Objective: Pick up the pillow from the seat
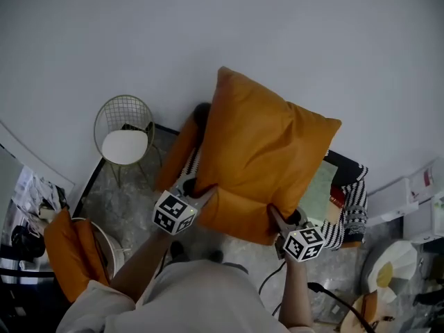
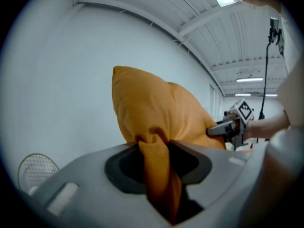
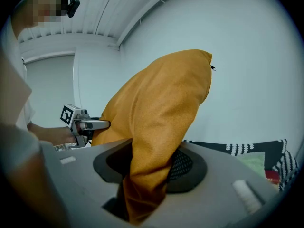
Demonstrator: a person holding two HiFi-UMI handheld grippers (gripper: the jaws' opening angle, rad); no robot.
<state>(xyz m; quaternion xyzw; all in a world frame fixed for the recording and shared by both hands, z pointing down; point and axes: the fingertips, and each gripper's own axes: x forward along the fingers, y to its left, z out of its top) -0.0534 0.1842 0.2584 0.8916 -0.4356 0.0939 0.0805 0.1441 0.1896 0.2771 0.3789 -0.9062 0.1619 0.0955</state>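
Observation:
A large orange pillow (image 1: 260,151) hangs in the air in front of the white wall, held up by its two lower corners. My left gripper (image 1: 196,189) is shut on the lower left corner, whose orange cloth (image 2: 159,170) is bunched between the jaws. My right gripper (image 1: 279,222) is shut on the lower right corner, and a fold of the pillow (image 3: 156,127) fills its jaws. Below the pillow is the seat (image 1: 340,186), covered by a patterned throw. In the left gripper view the right gripper (image 2: 228,127) shows beside the pillow; in the right gripper view the left gripper (image 3: 92,125) shows.
A round wire chair with a white pad (image 1: 125,139) stands left of the seat. An orange chair (image 1: 69,252) is at the lower left. Another orange cushion (image 1: 179,151) leans at the seat's left end. Papers and small things (image 1: 409,207) lie at the right.

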